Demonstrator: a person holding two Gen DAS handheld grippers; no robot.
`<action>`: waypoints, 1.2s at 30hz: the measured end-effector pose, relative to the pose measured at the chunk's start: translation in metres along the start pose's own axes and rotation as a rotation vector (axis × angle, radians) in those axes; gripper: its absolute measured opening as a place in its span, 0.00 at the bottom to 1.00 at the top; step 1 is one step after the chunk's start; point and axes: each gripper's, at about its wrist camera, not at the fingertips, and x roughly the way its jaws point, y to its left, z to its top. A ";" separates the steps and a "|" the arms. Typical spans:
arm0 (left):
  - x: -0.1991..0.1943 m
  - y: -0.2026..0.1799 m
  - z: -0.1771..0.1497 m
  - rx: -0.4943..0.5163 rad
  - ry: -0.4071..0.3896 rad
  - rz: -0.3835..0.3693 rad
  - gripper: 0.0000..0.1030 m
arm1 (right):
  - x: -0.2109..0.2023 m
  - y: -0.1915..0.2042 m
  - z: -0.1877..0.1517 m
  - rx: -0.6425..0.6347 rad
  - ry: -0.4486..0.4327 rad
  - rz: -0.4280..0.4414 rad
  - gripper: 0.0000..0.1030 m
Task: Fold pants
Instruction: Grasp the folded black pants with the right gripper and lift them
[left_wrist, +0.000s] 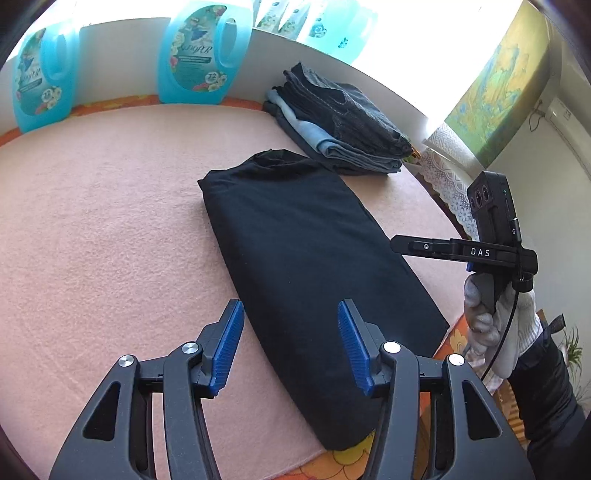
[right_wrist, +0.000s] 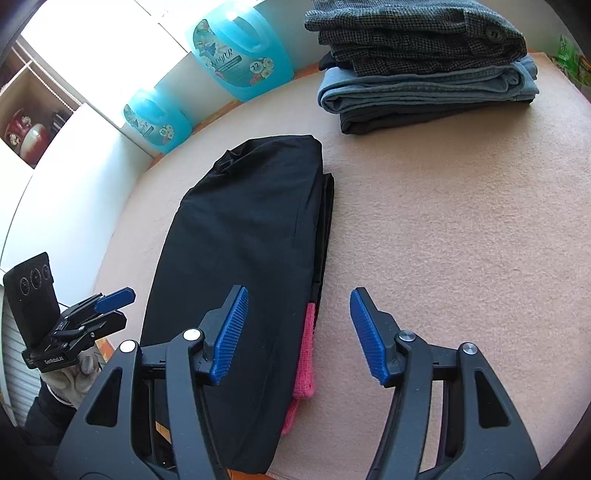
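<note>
Both units share one build: the left gripper (left_wrist: 291, 339) and right gripper (right_wrist: 299, 332) each have matte black skeletal arms with triangular cut-outs, round silver pivot screws (left_wrist: 392, 347), and ribbed blue pads (right_wrist: 231, 334) on the fingers. The right unit carries white "DAS" lettering (left_wrist: 480, 252) on its black bar, a black camera block with round lenses, and a thin black cable (left_wrist: 500, 343). The person wears pale knit gloves (left_wrist: 517, 332) and dark sleeves (left_wrist: 546, 391).
</note>
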 end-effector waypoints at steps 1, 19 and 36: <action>0.006 0.003 0.004 -0.022 0.014 -0.015 0.50 | 0.004 -0.003 0.003 0.009 0.008 0.009 0.59; 0.055 0.028 0.027 -0.059 0.046 -0.067 0.50 | 0.036 -0.007 0.017 -0.020 0.079 0.228 0.56; 0.053 0.020 0.032 -0.037 -0.026 -0.061 0.11 | 0.023 0.030 0.007 -0.089 -0.004 0.126 0.21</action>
